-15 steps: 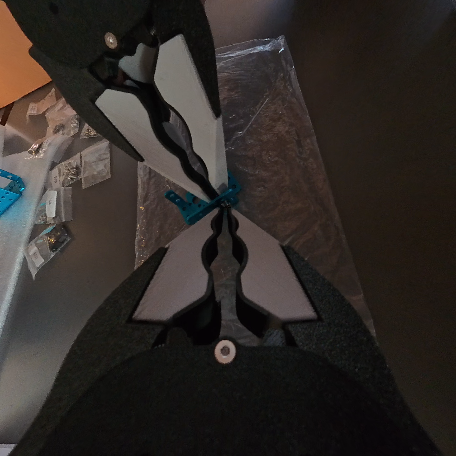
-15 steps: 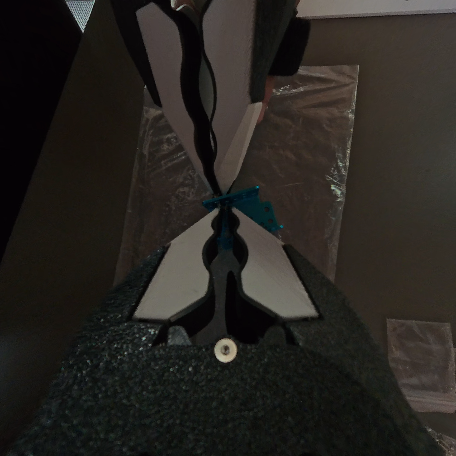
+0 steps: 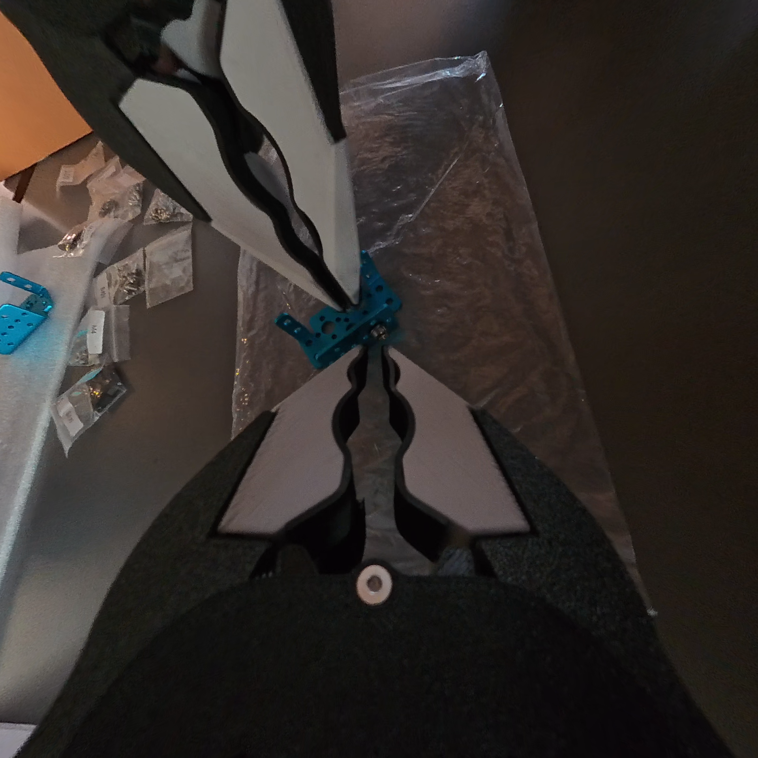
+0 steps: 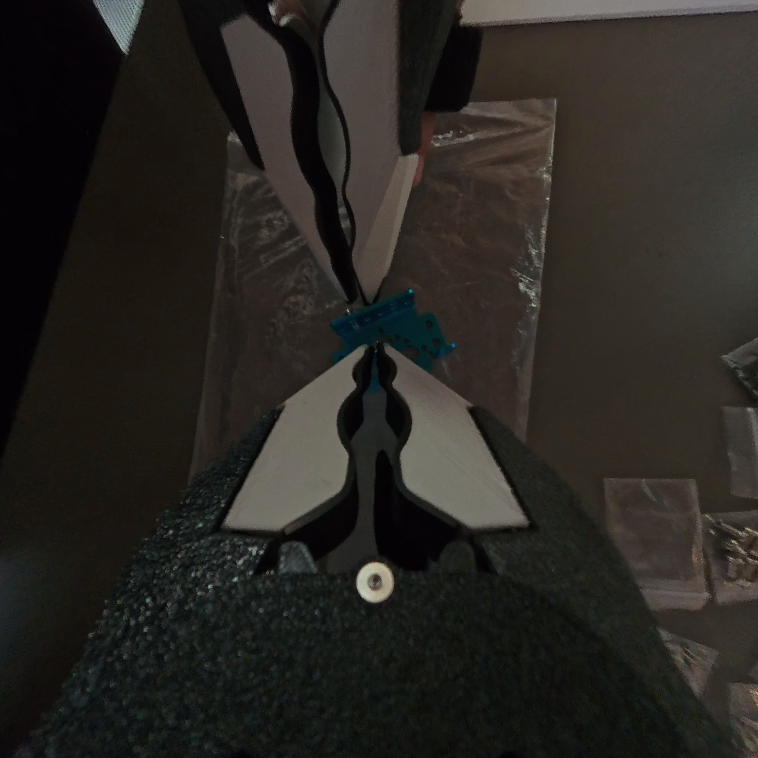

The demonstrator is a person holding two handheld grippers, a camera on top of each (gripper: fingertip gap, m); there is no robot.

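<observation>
A small blue metal bracket (image 3: 340,328) with many holes hangs in the air between my two grippers, over a clear plastic bag. My right gripper (image 4: 375,348) is shut on it, and blue metal shows between its fingers. In the left wrist view it comes down from the top left and pinches the bracket's upper flange (image 3: 344,305). My left gripper (image 3: 373,348) is closed to a narrow gap, and its tips pinch a small silver screw (image 3: 378,331) at the bracket's right end. In the right wrist view the left gripper (image 4: 357,303) comes down from above onto the bracket (image 4: 393,332).
A large clear plastic bag (image 3: 471,246) lies flat on the dark table under the grippers. Several small bags of hardware (image 3: 123,270) lie to the left, by another blue bracket (image 3: 20,316) on white foam. More small bags (image 4: 656,533) lie at the right. My two grippers' fingertips are within a few centimetres of each other.
The bracket has turned and now shows its holed face in the left wrist view. The right gripper looms larger there. The gap at the left fingertips looks slightly wider.
</observation>
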